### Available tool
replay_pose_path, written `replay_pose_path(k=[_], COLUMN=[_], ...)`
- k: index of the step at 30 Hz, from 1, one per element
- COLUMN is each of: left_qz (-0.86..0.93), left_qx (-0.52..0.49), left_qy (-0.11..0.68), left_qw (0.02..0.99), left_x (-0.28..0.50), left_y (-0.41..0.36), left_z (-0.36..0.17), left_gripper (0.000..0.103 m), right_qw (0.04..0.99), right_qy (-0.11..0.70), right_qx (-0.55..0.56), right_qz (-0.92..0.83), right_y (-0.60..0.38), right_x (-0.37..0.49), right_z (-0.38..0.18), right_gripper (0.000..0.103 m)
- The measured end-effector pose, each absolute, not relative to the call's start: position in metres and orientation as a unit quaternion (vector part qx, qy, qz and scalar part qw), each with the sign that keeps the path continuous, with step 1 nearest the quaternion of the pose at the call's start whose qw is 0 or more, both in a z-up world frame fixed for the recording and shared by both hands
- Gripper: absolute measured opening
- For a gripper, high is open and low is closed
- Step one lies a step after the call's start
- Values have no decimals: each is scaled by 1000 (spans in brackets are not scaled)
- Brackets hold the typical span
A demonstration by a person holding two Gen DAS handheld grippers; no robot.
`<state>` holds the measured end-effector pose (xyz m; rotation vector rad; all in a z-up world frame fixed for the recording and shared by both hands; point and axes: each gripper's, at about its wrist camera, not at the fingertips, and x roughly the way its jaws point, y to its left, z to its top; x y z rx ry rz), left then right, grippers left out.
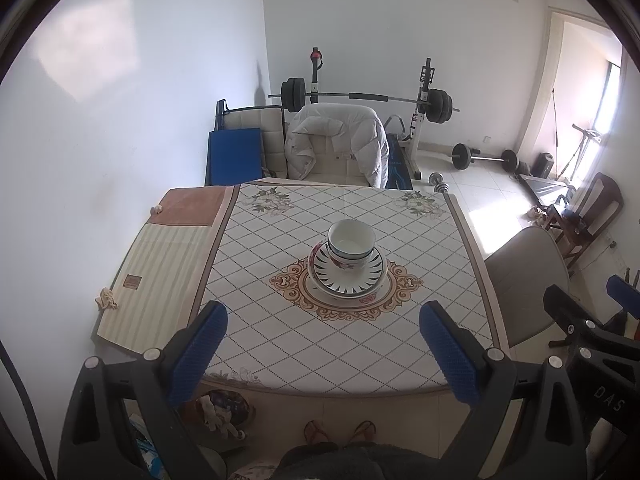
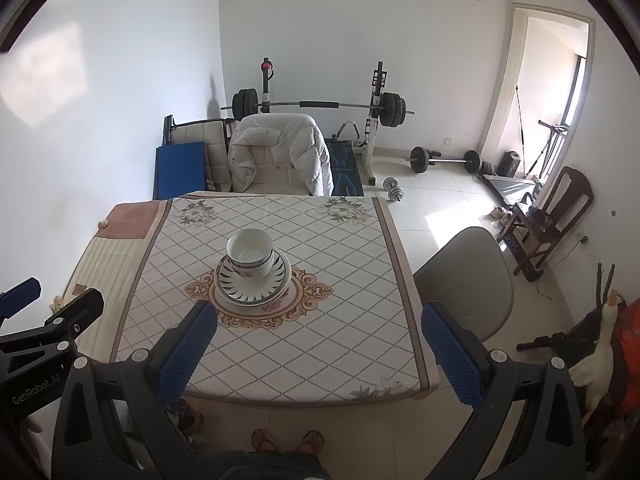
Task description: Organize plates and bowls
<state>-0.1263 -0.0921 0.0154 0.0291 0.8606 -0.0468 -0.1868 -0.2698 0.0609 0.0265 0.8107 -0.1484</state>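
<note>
The stack of bowls (image 1: 351, 244) sits on the stacked plates (image 1: 347, 276) at the middle of the surface (image 1: 360, 344) before me. Behind the surface stands a chair with a jacket (image 1: 338, 142) draped over it, and behind that the barbell rack (image 1: 366, 98). Another chair (image 1: 526, 264) stands to the surface's right.

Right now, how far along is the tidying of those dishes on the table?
It looks nearly or fully done: the bowls sit nested on the stacked plates at the table's middle. Nothing is in hand; the left gripper and right gripper are open, back from the stack. No loose dishes show.
</note>
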Motion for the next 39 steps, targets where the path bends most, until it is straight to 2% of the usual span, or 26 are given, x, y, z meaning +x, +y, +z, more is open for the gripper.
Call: replay_pose_path(k=[39], left_qz=[-19], left_qx=[19], left_qy=[409], left_qw=[912], left_x=[-119], left_y=[-72], left_z=[21], left_gripper=[99], right_qw=[911], right_qy=[402], right_qx=[10], right_qz=[-87], right_y=[-255], right_x=[-185], right_z=[65], right_gripper=[103])
